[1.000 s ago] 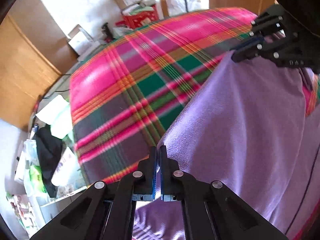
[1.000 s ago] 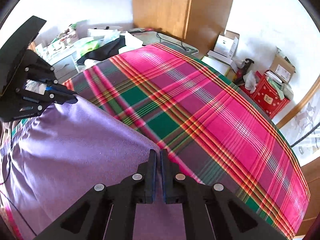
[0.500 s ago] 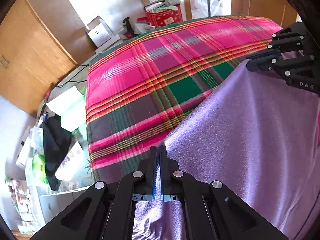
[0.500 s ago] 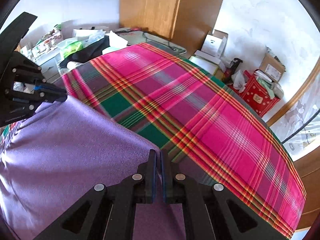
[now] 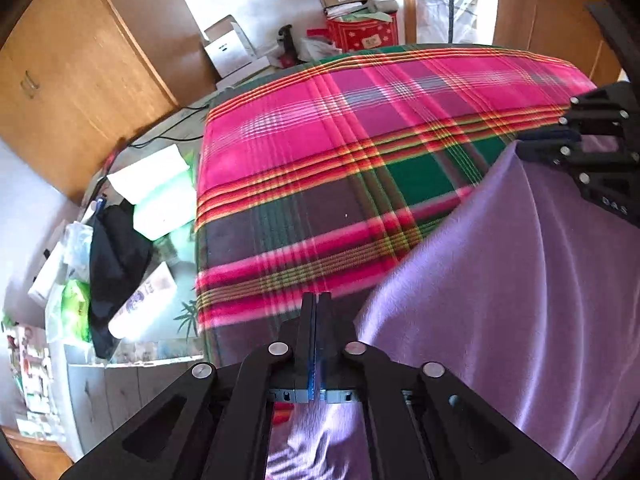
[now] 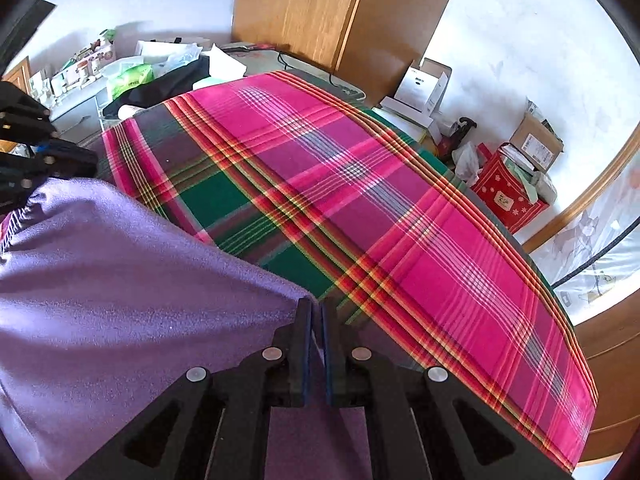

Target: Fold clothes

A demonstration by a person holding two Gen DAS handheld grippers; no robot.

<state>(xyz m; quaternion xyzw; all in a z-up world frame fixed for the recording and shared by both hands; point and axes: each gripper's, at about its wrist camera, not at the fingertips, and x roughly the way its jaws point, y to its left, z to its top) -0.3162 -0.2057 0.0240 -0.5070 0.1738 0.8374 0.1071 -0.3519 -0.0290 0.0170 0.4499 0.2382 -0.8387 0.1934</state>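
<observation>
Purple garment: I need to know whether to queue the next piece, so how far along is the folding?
Done: both grippers have pinched an edge of the purple garment. In hand: the left gripper and right gripper hold it stretched above the plaid blanket. Left: no fold shows yet; laying it down and folding remain.

Bare plaid blanket [image 6: 360, 208] ahead — clutter on the side table [image 5: 120, 240], boxes [image 6: 424, 88] beyond its edges.

- Purple garment [image 5: 520, 300]: plain lilac cloth of soft, slightly fuzzy weave, hanging raised over the plaid blanket [image 5: 340, 168], its upper edge stretched taut between two pinched corners, gentle folds below.
</observation>
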